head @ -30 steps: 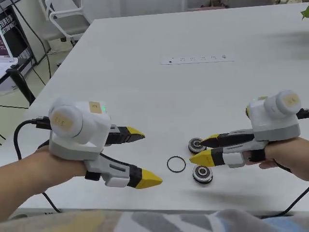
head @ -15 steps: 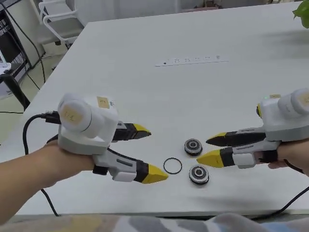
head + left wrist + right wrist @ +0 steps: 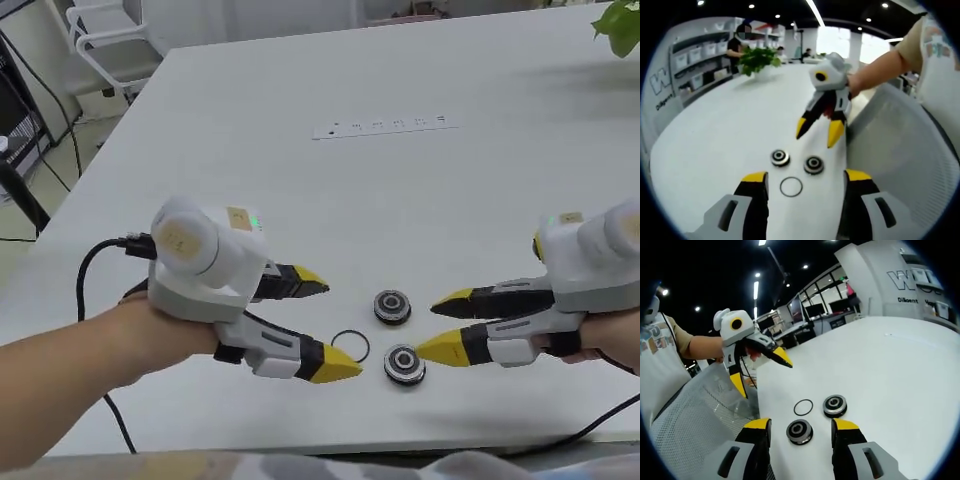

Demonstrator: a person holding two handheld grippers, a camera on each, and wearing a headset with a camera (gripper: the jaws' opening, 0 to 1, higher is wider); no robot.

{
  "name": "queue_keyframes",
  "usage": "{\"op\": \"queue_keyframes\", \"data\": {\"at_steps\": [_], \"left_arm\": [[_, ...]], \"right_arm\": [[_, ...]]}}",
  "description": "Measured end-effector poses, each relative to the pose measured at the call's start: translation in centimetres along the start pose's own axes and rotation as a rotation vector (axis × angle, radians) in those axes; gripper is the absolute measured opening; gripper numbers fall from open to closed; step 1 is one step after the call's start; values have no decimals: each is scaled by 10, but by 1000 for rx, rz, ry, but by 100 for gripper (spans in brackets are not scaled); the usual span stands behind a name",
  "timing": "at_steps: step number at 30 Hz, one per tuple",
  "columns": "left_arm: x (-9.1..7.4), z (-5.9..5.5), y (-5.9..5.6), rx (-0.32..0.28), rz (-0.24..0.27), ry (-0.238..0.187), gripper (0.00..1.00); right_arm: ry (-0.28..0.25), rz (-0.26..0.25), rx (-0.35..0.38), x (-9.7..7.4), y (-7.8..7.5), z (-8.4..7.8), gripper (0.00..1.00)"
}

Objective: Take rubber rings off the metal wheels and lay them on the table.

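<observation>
The left claw hung open and empty over the table. One loose rubber ring lay flat beside its lower tip. To the ring's right sat two wheels, the far wheel and the near wheel. The right claw was open and empty, its tips beside them.

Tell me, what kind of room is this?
Probably an open-plan office or lab: a big white table with what looks like a built-in socket strip, an office chair beside it, and shelves of storage bins along the wall.
</observation>
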State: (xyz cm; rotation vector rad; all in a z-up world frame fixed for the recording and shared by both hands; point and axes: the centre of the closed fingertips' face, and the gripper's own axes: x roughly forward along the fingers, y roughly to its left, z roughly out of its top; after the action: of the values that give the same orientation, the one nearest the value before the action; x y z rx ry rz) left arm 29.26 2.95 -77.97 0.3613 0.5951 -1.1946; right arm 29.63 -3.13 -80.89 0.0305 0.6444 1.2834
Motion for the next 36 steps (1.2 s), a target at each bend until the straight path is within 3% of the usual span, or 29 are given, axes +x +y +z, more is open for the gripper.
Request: {"op": "queue_keyframes", "data": {"at_steps": [10, 16, 36], "left_arm": [[19, -3, -6, 3, -42, 19, 57], [31, -6, -11, 16, -68, 38, 53], [65, -15, -23, 1, -118, 73, 38]], "right_arm": [[7, -1, -14, 2, -3, -12, 40], [41, 15, -32, 6, 1, -25, 38], [74, 23, -56, 15, -1, -39, 34]]}}
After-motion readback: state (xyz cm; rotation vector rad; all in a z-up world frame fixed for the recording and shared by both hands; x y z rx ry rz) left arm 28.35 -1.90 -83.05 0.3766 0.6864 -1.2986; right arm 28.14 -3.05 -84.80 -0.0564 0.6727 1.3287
